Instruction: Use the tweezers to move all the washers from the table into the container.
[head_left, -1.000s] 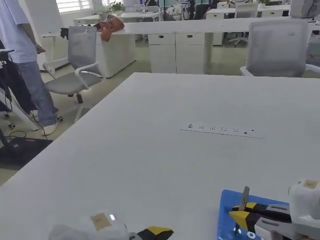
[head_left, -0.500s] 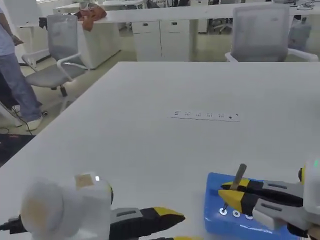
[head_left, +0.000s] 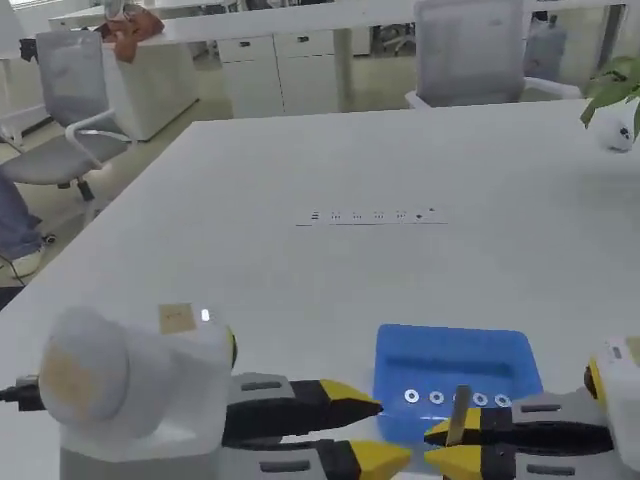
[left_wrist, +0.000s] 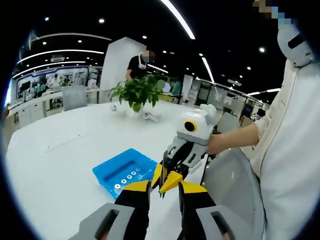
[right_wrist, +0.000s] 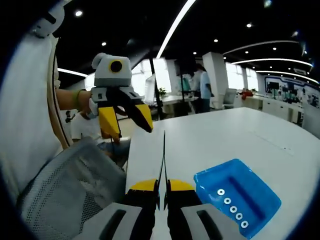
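Note:
A blue tray lies near the table's front edge with several washers in a row inside it. My right gripper is at the tray's near edge, shut on thin tweezers that stand up between its jaws. In the right gripper view the tweezers rise from the shut right gripper, with the tray and washers to the right. My left gripper lies just left of the tray. The left gripper is open and holds nothing.
A socket strip is set into the middle of the white table. A potted plant and a small white object stand at the far right. Office chairs line the far edge. A mesh chair is behind me.
The head camera has tilted down, bringing the tray nearer and the left gripper up into the picture. The right gripper has drawn back from over the tray to its near edge, tweezers still held.

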